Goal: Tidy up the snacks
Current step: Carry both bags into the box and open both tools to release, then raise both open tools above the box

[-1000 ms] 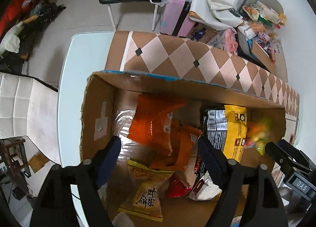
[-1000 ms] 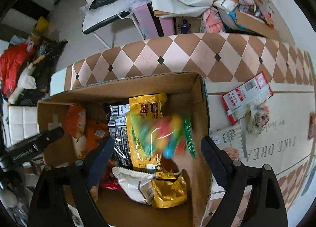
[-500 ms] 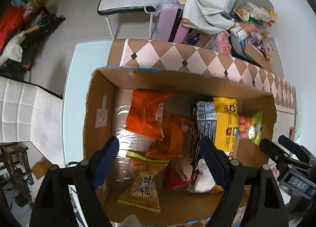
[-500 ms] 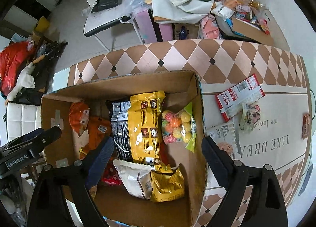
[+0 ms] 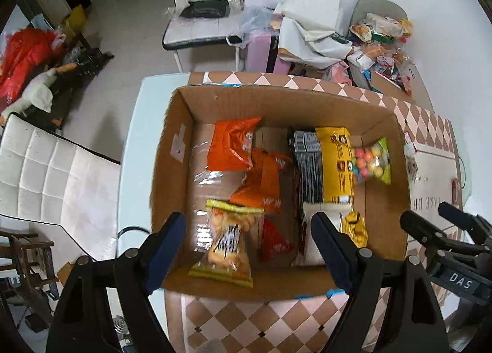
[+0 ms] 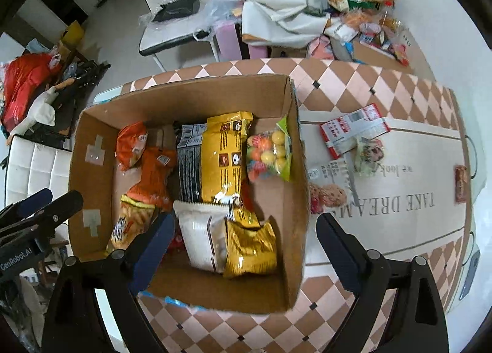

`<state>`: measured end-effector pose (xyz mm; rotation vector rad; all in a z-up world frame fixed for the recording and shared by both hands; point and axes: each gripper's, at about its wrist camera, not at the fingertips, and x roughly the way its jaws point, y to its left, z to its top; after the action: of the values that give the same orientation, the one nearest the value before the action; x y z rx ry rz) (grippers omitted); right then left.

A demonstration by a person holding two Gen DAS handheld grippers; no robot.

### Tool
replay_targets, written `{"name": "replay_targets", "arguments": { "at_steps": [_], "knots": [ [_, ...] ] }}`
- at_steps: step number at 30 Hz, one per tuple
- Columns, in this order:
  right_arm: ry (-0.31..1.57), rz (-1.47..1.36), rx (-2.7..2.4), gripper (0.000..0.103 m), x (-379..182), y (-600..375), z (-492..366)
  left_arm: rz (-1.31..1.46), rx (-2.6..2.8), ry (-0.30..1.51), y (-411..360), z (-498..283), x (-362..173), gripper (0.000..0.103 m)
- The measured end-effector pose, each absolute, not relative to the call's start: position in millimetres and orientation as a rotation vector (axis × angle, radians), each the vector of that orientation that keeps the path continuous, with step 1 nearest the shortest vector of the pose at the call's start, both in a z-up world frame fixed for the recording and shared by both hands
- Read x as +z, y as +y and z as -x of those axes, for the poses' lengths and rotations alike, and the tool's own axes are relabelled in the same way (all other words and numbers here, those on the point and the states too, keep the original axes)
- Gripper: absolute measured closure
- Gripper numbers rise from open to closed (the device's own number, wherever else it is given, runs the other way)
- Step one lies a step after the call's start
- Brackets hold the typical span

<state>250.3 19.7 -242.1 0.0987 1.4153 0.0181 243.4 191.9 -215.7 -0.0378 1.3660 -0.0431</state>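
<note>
Right now we hold nothing: left gripper (image 5: 250, 248) and right gripper (image 6: 246, 244) both hang over the box (image 6: 295, 144) with fingers spread wide and nothing between them; the right fingers have just been opening. The candy-ball bag (image 6: 270, 153) lies inside the box against its right wall, beside the yellow bag (image 6: 223, 156), so that one is stowed. What's left sits on the bench (image 6: 399, 199) right of the box: a red-and-white packet (image 6: 350, 130), a small clear packet (image 6: 369, 151), a cookie packet (image 6: 330, 187) just beside the box wall, and a small brown bar (image 6: 460, 182) well apart. Risks, as we see them: the cookie packet is tight to the cardboard, so a finger could catch the wall and shove the box; the flat packets overlap, so we may pinch two or slide one off; the two grippers are close and could clash on a reach across.
</note>
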Motion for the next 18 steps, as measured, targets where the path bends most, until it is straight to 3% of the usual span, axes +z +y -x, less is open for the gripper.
{"name": "replay_targets", "arguments": {
  "at_steps": [18],
  "knots": [
    [1.202,-0.079,0.101,0.007,-113,29,-127,0.018,-0.077,1.148,177,-137,-108,0.020]
  ]
}}
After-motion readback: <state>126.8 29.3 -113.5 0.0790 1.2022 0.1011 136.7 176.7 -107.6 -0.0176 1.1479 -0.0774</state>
